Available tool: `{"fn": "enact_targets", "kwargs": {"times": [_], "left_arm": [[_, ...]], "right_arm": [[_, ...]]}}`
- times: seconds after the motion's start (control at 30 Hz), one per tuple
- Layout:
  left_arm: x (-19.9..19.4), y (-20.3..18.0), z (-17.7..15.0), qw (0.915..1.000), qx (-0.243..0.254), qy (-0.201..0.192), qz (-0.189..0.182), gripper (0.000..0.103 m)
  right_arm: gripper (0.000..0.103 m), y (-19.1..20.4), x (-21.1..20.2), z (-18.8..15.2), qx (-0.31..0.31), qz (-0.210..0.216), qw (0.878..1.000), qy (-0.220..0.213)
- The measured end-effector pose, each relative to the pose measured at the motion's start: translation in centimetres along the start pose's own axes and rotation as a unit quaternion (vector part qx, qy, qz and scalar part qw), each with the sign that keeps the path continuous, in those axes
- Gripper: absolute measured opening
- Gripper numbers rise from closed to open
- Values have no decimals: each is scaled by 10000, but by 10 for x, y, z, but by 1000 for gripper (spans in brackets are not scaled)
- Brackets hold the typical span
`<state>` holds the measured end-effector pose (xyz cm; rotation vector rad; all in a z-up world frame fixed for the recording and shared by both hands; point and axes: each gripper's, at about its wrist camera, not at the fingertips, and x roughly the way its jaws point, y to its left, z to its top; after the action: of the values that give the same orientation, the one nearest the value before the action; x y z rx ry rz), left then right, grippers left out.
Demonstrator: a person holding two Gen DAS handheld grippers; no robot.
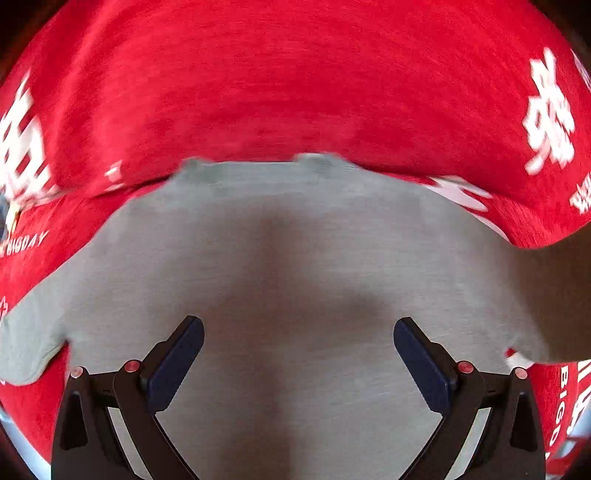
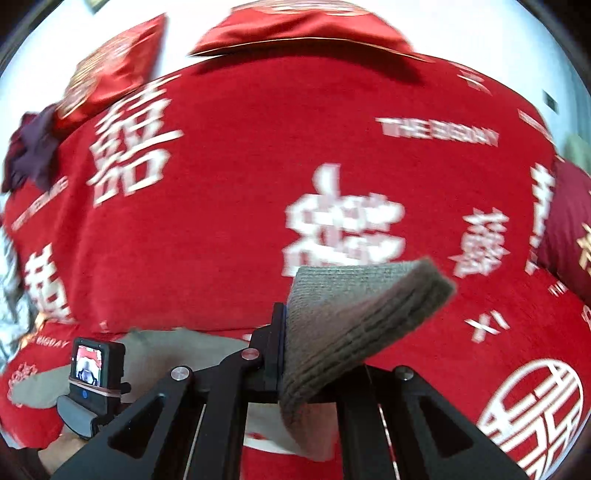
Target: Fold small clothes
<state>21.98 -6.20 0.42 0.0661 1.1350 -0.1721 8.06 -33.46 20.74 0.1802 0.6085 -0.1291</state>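
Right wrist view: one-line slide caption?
Right gripper shut on the grey garment, lifting its folded edge above the red bedspread.

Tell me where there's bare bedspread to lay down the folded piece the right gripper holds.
Free: the red bedspread ahead of the right gripper, up to the red pillows. Crowded: lower left, where the grey shirt lies under the open left gripper; the dark garment far left.

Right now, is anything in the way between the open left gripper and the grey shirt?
Nothing visible is. The left hand-held gripper hangs open right over the small grey knit shirt, spread on the red bedspread with white characters. Only bare grey cloth shows between its fingers.
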Motion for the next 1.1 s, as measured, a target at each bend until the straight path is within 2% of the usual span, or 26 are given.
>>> {"fn": "enact_targets", "kwargs": {"times": [0.13,0.23,0.43,0.63,0.73,0.87,0.9,0.97,1.0,1.03,1.1], "left_arm": [[-12,74,-6,9987,-497,-57,110,103],[-17,150,-20,9941,-1045,2,284,103],[-22,251,-60,9794,-1953,84,509,103],[-17,282,-82,9732,-2219,109,586,103],[-15,290,-86,9718,-2295,105,530,103],[-17,285,-88,9726,-2279,69,463,103],[-18,282,-88,9734,-2246,62,456,103],[-19,275,-88,9745,-2203,57,430,103],[-20,271,-87,9750,-2183,50,420,103],[-22,267,-85,9755,-2161,41,411,103],[-26,258,-83,9762,-2133,3,381,103]], "right_arm": [[7,81,21,10,-344,403,9986,48],[7,149,41,9,-642,766,9949,129],[7,272,100,-33,-1150,1264,9831,659],[7,358,159,-119,-1977,1191,9618,1475],[7,375,179,-153,-2216,1076,9520,1814],[7,380,195,-171,-2280,1033,9460,2060],[10,381,196,-171,-2243,1167,9423,2195],[40,381,191,-168,-2301,1347,9360,2296],[73,379,183,-165,-2346,1359,9371,2201],[84,375,173,-159,-2393,1287,9418,1981],[84,350,148,-146,-2310,1148,9528,1599]]}}
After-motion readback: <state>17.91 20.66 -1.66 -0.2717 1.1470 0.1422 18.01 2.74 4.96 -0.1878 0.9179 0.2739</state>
